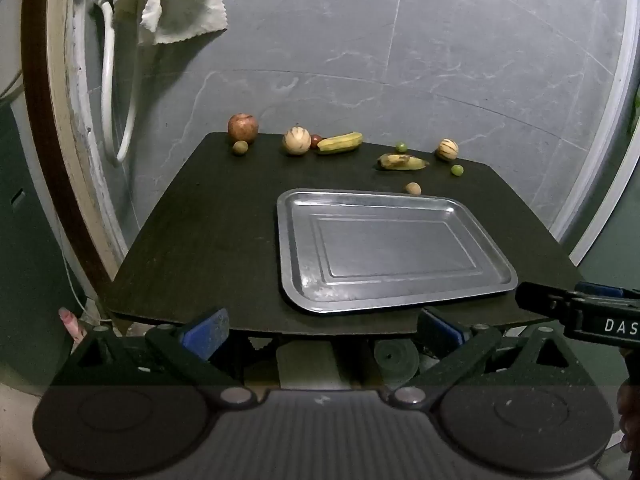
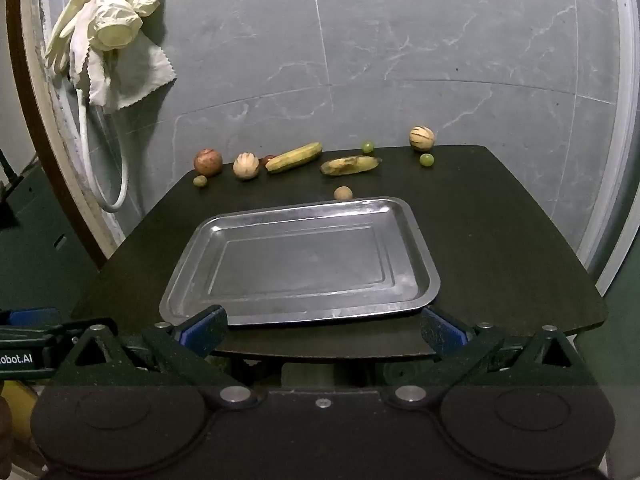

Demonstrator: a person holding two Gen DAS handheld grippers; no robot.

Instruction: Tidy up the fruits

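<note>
Your left gripper (image 1: 324, 330) sits at the near edge of the black table (image 1: 208, 240), jaws spread wide, nothing between the blue pads (image 1: 204, 332). Your right gripper (image 2: 324, 330) is the same: jaws wide apart, holding nothing, just short of the tray's near rim.

Landmark is the steel tray (image 2: 416, 240) (it has no fruit in it). All fruit lies beyond the tray's far rim, on the table along the grey tiled wall (image 2: 400, 60).

- small tan round fruit (image 2: 343, 193): just behind the far rim, closest to the tray.
- spotted banana (image 2: 350, 165): behind the tray's far right part.
- yellow-green banana (image 2: 294, 157): behind the far rim, left of the spotted one.
- striped melon (image 2: 245, 166): beyond the far left corner, with a small red fruit (image 1: 316, 141) tucked between it and the yellow-green banana, possibly touching both, hard to tell.
- red apple (image 2: 208, 162): furthest left beyond the tray, a small olive-brown fruit (image 2: 200, 181) just beside it.
- second striped melon (image 2: 421, 137): beyond the far right corner, at the table's back edge.
- two green grapes: one (image 2: 367, 146) behind the spotted banana, one (image 2: 426, 159) near the second melon.

Gloves and a cloth (image 2: 112, 40) hang on the wall well left of the tray.
</note>
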